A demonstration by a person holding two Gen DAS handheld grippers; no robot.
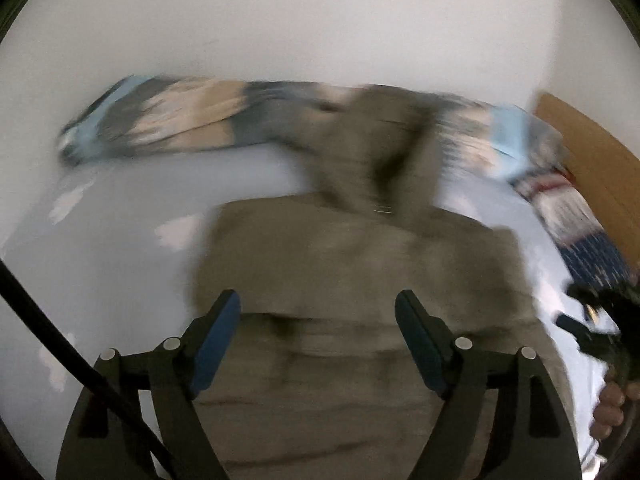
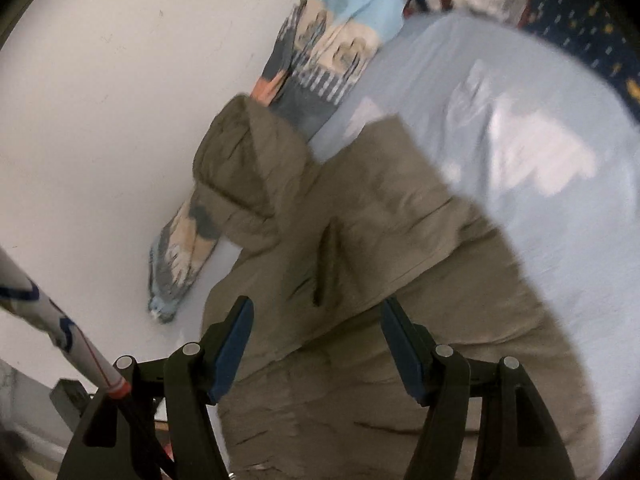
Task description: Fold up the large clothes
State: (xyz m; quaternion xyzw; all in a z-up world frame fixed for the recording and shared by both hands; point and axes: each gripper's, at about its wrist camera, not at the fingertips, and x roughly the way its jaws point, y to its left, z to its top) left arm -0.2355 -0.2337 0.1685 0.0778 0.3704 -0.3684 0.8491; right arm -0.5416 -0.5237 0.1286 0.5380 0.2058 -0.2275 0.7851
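Olive hooded jacket (image 2: 360, 208) lies folded on the pale-blue bedsheet (image 2: 520, 140), hood toward the wall; left gripper (image 1: 318, 336) and right gripper (image 2: 316, 340), jaws apart and empty, should pinch matching edges evenly.

- Left gripper (image 1: 318, 308): jaws stood wide apart, blue-padded fingers (image 1: 216, 340) angled forward and downward; nothing is clamped between the pads
- Left wrist view heavily blurred; finger outlines alone are seen sharply
- Right gripper (image 2: 316, 316): jaws likewise parted, blue pads (image 2: 234, 348) facing one another across a clear gap; no grip is made
- Right gripper is pitched downward, tips tilted toward the upper middle of its own view
- In the left wrist view, at the right edge, a hand (image 1: 612, 404) is seen, fingers curled round a dark handle; the second gripper's body above it is blurred, its jaws not made out there
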